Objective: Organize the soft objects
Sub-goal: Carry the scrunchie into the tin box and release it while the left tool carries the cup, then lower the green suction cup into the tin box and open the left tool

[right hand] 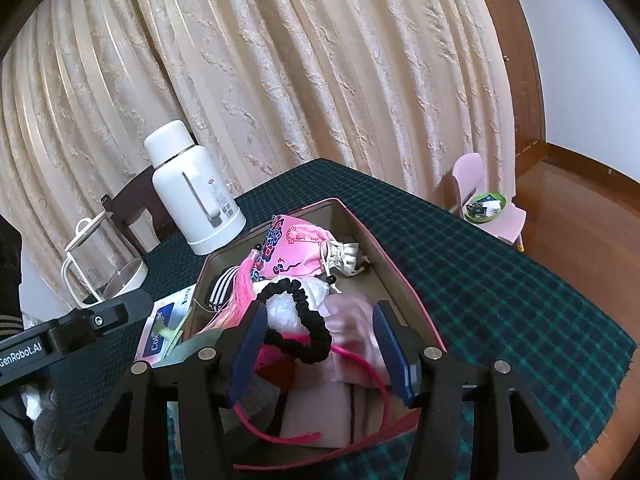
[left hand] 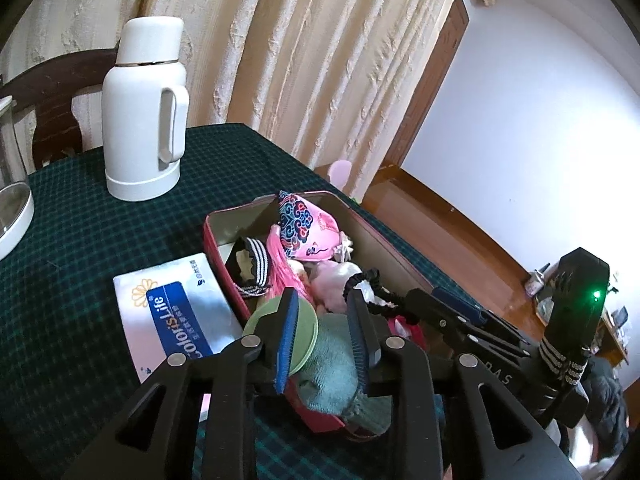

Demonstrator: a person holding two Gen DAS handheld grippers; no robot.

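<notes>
A red-rimmed box [left hand: 212, 236] [right hand: 404, 280] on the green plaid table holds soft things: a pink embroidered pouch [left hand: 310, 232] [right hand: 296, 248], a black-and-white striped item [left hand: 256, 264] [right hand: 222, 284], a black scrunchie [right hand: 308, 320] [left hand: 366, 284] and pale pink cloth [right hand: 352, 320]. My left gripper [left hand: 324, 320] is open over the box's near end, its jaws around a teal cloth [left hand: 336, 372] and a green round piece [left hand: 280, 332]. My right gripper [right hand: 320, 336] is open above the box, with the scrunchie and a pink strap [right hand: 360, 364] between its jaws.
A white thermos jug [left hand: 142, 112] [right hand: 196, 196] and a glass pitcher [right hand: 100, 268] stand at the table's far side. A tissue pack [left hand: 176, 312] lies left of the box. Curtains hang behind. A pink chair [right hand: 488, 204] stands beyond the table's right edge.
</notes>
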